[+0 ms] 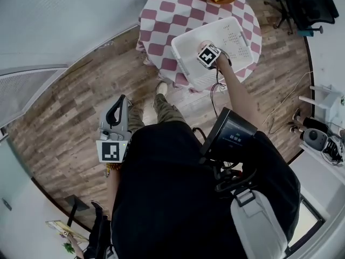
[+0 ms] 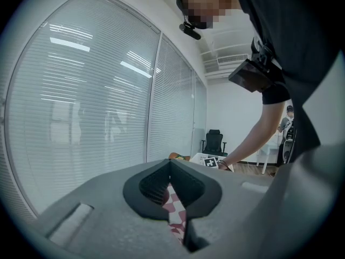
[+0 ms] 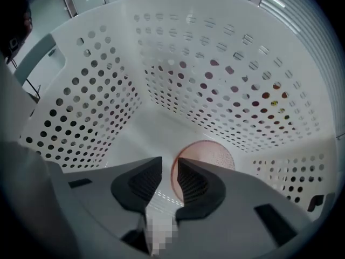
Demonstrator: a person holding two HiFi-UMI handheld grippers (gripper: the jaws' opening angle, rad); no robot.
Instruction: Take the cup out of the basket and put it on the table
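At my side, the left gripper (image 2: 170,169) hangs with fingers clenched, empty. Inside the basket (image 3: 178,90) on the bench (image 1: 161,20), the fingers of my right gripper (image 3: 168,169) stand released astride the rim of the pink cup (image 3: 213,154), which sits on the basket floor. I judge the cup light, thin and slick: pinch its wall gently.

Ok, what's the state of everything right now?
Right tool: open, down inside the basket.
Left tool: shut, empty, away from the table.
Basket: on the table, cup inside.
Cup: standing, rim between the right tool's jaws, not gripped.
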